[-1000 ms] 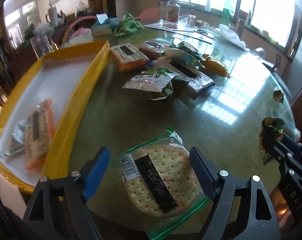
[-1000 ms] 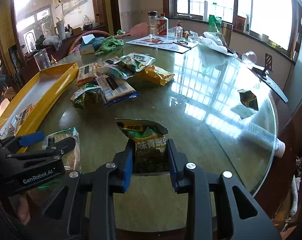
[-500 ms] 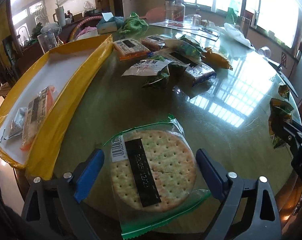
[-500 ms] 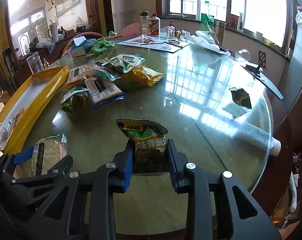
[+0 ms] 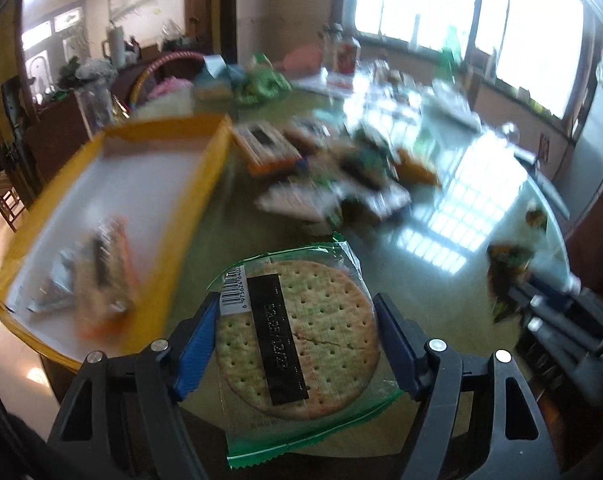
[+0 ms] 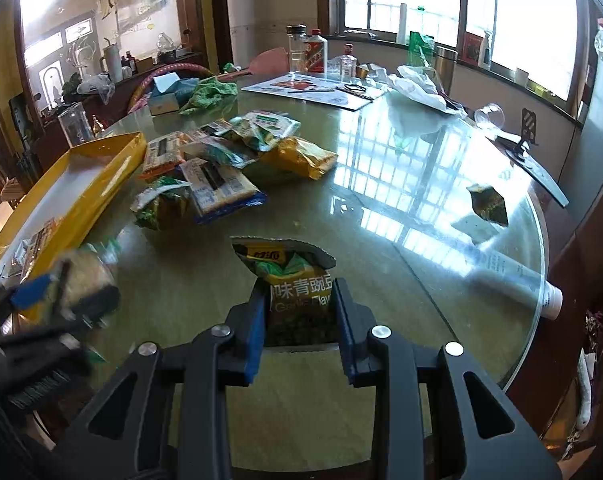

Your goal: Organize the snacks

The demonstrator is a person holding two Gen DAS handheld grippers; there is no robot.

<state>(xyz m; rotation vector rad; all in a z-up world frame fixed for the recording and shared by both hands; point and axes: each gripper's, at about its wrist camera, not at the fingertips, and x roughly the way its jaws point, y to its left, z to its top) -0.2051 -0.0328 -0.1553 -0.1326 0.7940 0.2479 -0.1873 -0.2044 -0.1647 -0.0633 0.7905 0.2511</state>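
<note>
Left gripper point(image 5: 295, 346): jaws closing, blue pads touching both sides of the round cracker pack point(image 5: 297, 336). The pack sits tilted between them in clear wrap with green trim, a barcode at its upper left, over the near edge of the round glass table point(image 5: 261, 220).

Right gripper point(image 6: 299, 320): clamped on the green pea packet point(image 6: 291, 276), which stands upright between the pads with its torn top open, above the table's near edge.

Yellow tray point(image 6: 85, 192) lies along the table's left edge, with a few wrapped packs at its near end; those are blurred in the left wrist view.

Pile of snack packs point(image 6: 221, 160) lies mid-table, just right of the tray's far end. One small dark packet point(image 6: 487, 204) lies apart toward the right edge.
</note>
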